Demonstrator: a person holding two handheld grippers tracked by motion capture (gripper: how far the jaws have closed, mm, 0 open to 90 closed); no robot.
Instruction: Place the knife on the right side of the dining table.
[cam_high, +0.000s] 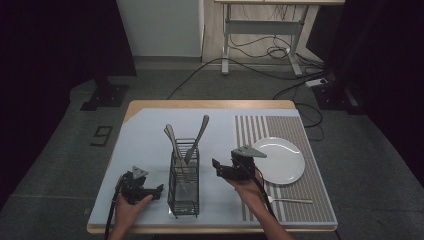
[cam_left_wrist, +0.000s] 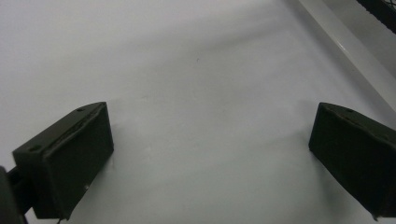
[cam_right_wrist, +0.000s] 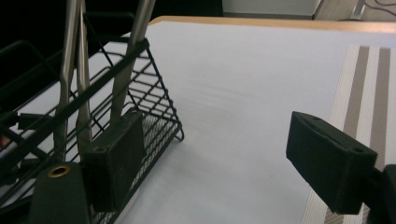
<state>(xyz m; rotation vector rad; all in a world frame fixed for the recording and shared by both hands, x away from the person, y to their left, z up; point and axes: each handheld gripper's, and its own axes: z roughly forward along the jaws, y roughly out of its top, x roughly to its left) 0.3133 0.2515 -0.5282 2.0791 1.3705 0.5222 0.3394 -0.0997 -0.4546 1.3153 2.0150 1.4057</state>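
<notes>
**Locating the loose utensil relative to both grippers**

High view: a wire caddy (cam_high: 183, 177) holding cutlery stands between the grippers. A lone utensil (cam_high: 291, 200) lies crosswise on the striped mat (cam_high: 300, 210), just right of the right gripper (cam_high: 231, 169), the nearer one.

Left gripper view: left gripper (cam_left_wrist: 210, 154) released, jaws apart over bare mat.

Right gripper view: jaws spread, empty, caddy beside the left jaw.
</notes>
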